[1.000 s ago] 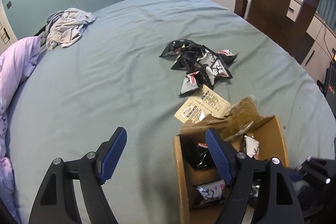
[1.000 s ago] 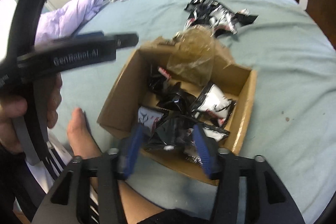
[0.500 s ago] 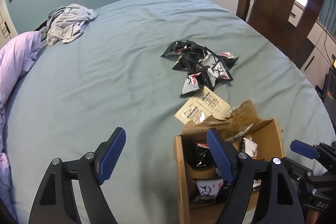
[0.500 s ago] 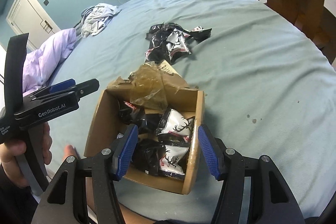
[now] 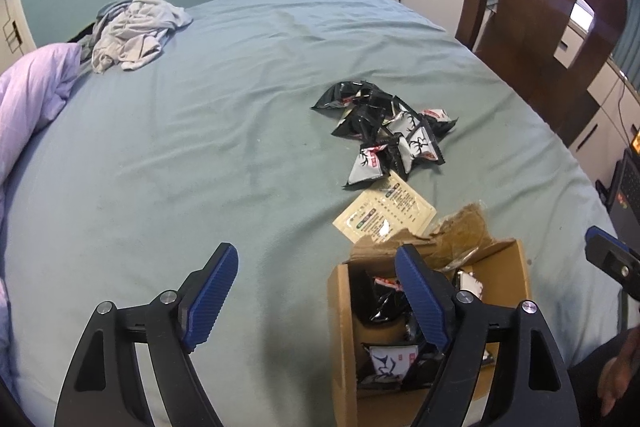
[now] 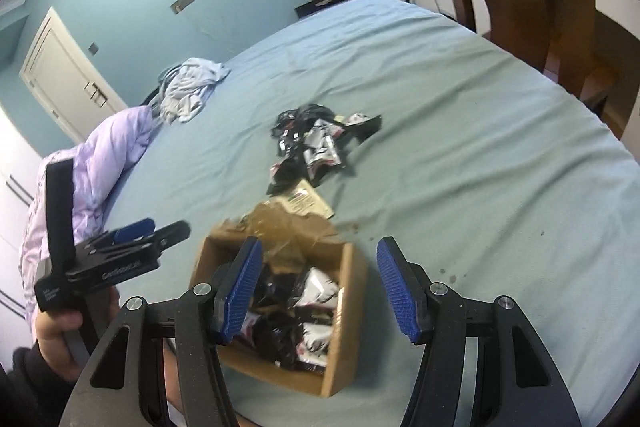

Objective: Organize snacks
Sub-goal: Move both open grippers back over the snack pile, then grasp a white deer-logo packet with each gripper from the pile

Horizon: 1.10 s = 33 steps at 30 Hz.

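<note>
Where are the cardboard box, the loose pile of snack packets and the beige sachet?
cardboard box (image 5: 340, 327): left wrist view, its left wall.
pile of snack packets (image 5: 390, 131): left wrist view, middle of the heap.
beige sachet (image 5: 384, 213): left wrist view, its printed face.

Bedroom: bed (image 5: 200, 147), rumpled clothes (image 5: 132, 31)

I see matt brown cardboard box (image 5: 340, 311), glossy foil packets (image 5: 394, 131), matt cloth sheet (image 5: 200, 131), polished wood chair (image 5: 532, 39), ribbed blue pads (image 6: 394, 289) on matt black plastic.
</note>
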Motion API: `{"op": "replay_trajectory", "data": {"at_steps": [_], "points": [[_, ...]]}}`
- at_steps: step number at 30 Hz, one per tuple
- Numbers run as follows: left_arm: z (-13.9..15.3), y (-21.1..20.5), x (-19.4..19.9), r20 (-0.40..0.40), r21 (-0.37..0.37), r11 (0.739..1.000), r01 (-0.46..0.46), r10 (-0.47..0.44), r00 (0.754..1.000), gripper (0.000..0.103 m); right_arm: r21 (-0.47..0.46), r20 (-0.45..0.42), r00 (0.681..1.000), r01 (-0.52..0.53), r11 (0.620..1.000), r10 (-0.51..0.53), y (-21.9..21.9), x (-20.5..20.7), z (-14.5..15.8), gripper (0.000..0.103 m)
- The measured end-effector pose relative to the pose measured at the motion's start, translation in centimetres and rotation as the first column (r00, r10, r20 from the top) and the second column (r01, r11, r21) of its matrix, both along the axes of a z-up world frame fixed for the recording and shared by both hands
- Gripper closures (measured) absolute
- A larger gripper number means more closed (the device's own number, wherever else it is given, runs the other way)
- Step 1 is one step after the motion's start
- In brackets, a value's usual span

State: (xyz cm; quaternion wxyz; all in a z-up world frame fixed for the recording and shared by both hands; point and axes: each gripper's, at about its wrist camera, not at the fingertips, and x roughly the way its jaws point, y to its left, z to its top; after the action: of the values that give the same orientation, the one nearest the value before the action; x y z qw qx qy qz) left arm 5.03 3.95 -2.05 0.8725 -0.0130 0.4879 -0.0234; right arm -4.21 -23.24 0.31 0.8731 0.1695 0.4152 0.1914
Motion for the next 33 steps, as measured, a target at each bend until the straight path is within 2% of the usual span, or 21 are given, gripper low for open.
{"op": "replay_trajectory", "data": {"at_steps": [5, 10, 16, 21, 26, 33], "points": [[0.3, 0.2, 0.7, 0.004, -0.028, 1.000, -0.012, 0.013, 1.000, 0.021, 0.096, -0.080, 0.996, 0.035, 0.995, -0.027, -1.3, 1.6, -1.2, 0.045], [0.2, 1.3, 1.8, -0.008, -0.074, 0.995, -0.061, 0.061, 0.998, 0.021, 0.181, -0.160, 0.987, 0.018, 0.983, 0.012, -1.7, 4.0, -2.6, 0.045], [-0.9, 1.4, 4.0, -0.032, -0.066, 0.997, -0.051, 0.049, 0.998, 0.021, 0.148, -0.187, 0.981, -0.023, 0.989, 0.051, -0.7, 7.8, -3.1, 0.045], [-3.0, 0.8, 5.9, -0.081, 0.002, 1.000, 0.013, -0.013, 0.997, 0.021, 0.081, -0.179, 0.981, -0.065, 0.995, 0.079, 1.0, 11.2, -3.0, 0.045], [-3.9, 1.4, 6.7, -0.129, -0.053, 0.999, 0.003, -0.009, 0.992, 0.021, -0.008, -0.177, 0.977, -0.124, 0.992, 0.121, 3.1, 14.9, -3.9, 0.045], [-4.2, 0.3, 7.2, -0.137, -0.020, 0.999, 0.050, -0.053, 0.989, 0.021, -0.031, -0.189, 0.955, -0.239, 0.970, 0.229, 6.6, 19.4, -5.7, 0.045]]}}
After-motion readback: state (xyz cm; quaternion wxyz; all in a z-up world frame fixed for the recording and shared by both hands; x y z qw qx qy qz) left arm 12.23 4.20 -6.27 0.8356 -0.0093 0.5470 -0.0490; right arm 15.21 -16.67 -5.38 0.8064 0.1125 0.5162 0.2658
